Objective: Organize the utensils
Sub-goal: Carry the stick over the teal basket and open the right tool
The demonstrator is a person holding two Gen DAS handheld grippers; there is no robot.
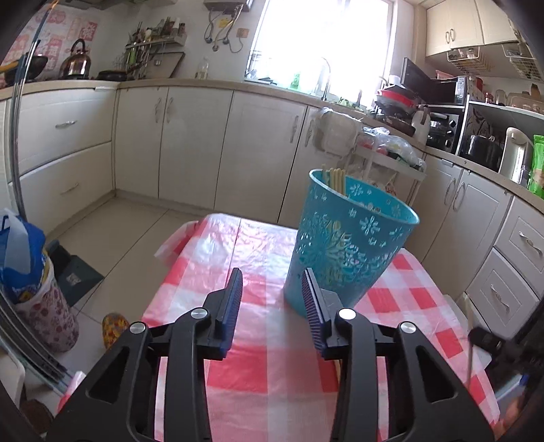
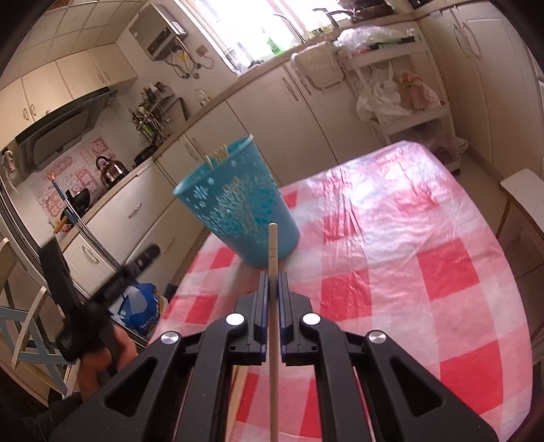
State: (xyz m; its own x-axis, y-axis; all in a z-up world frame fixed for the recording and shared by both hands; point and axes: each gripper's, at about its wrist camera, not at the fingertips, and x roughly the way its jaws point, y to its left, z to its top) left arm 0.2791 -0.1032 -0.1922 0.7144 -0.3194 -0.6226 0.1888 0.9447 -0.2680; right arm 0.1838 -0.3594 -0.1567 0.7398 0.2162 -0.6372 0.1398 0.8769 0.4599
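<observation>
- No legible text, brand or number anywhere in either view.
- Pink and white decals [image 1: 54, 32] on wall tiles behind kettle: large characters, too blurred to read.
- Blue and white bag [image 2: 141, 311] on floor: band of print, too small and smeared to make out.
- Microwave panel [image 1: 460, 90]: markings indistinct.

Right tongs [image 2: 271, 278]: clamped on a pale chopstick [image 2: 273, 244]
Basket [image 2: 238, 200]: teal, on the checkered bench [image 2: 408, 258], holding what look like more chopsticks [image 2: 217, 154]
</observation>
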